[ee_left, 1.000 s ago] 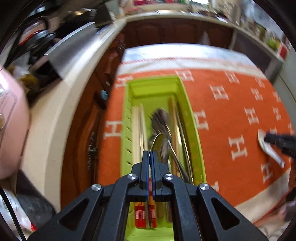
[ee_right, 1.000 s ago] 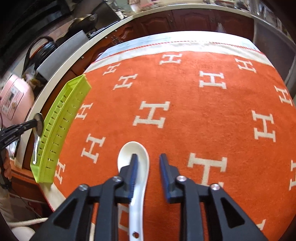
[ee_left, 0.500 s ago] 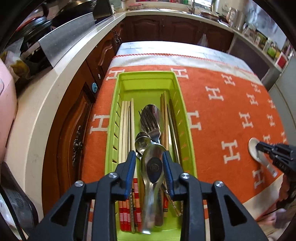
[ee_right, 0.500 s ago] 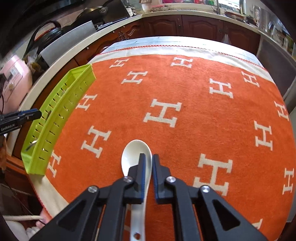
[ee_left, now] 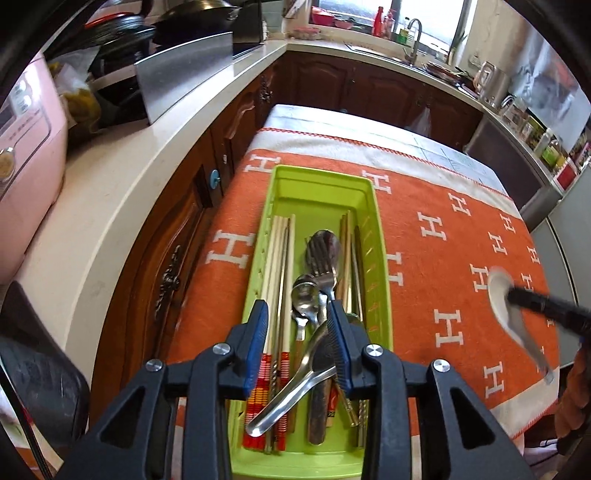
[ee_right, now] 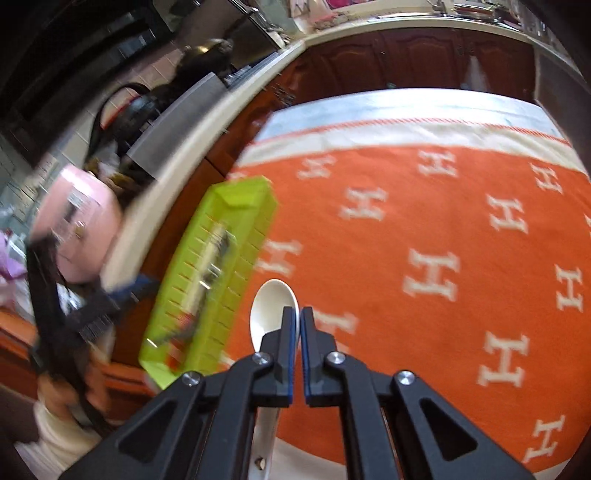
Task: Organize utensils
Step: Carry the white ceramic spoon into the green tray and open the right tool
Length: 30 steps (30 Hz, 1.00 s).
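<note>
White spoon [ee_right: 271, 310] clamped in right gripper [ee_right: 297, 321] above orange cloth [ee_right: 424, 229]; left gripper [ee_left: 297, 321] open over green tray [ee_left: 376, 236].

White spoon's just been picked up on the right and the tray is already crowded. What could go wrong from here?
1. The right gripper pinches the white spoon only at one edge of its bowl; it may twist or slip.
2. The left gripper hangs open over the green tray, in the way.
3. A metal spoon lies crosswise, leaving little room.

Bright daylight from the window [ee_left: 424, 22] glares off the worktop [ee_left: 110, 177]. The left view is sharp; the right view is motion-blurred. Fisheye bending darkens both frames' corners.
</note>
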Each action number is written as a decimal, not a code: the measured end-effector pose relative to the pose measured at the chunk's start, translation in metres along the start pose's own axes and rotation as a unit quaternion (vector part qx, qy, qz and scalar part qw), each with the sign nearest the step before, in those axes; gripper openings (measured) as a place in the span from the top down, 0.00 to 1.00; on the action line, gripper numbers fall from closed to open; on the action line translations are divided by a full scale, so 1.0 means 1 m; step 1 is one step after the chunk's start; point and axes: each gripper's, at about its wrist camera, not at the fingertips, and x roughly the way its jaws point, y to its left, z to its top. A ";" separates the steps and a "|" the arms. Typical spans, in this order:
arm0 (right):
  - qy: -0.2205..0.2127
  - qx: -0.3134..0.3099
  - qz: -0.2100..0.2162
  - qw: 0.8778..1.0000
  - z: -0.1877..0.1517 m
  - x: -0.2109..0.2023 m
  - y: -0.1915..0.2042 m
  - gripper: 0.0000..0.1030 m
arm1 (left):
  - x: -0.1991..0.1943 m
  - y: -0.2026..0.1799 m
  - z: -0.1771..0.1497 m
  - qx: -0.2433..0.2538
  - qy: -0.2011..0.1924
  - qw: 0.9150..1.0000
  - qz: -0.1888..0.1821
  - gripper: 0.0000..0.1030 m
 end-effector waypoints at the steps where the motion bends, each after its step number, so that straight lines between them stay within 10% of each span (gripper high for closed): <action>1: -0.002 0.007 0.006 1.000 0.007 0.003 0.007 0.98 | 0.000 0.002 -0.002 -0.004 0.000 1.000 -0.002 0.68; 5: -0.011 0.024 0.004 1.000 0.036 0.030 0.042 0.98 | 0.003 0.012 -0.006 -0.035 0.003 0.999 -0.009 0.50; 20: 0.029 0.040 -0.118 0.992 0.083 0.153 0.074 0.92 | 0.026 0.029 -0.003 -0.067 0.015 0.998 0.013 0.37; 30: 0.024 0.020 -0.086 0.996 0.066 0.116 0.069 0.91 | 0.021 0.026 -0.005 -0.064 0.014 0.998 -0.006 0.30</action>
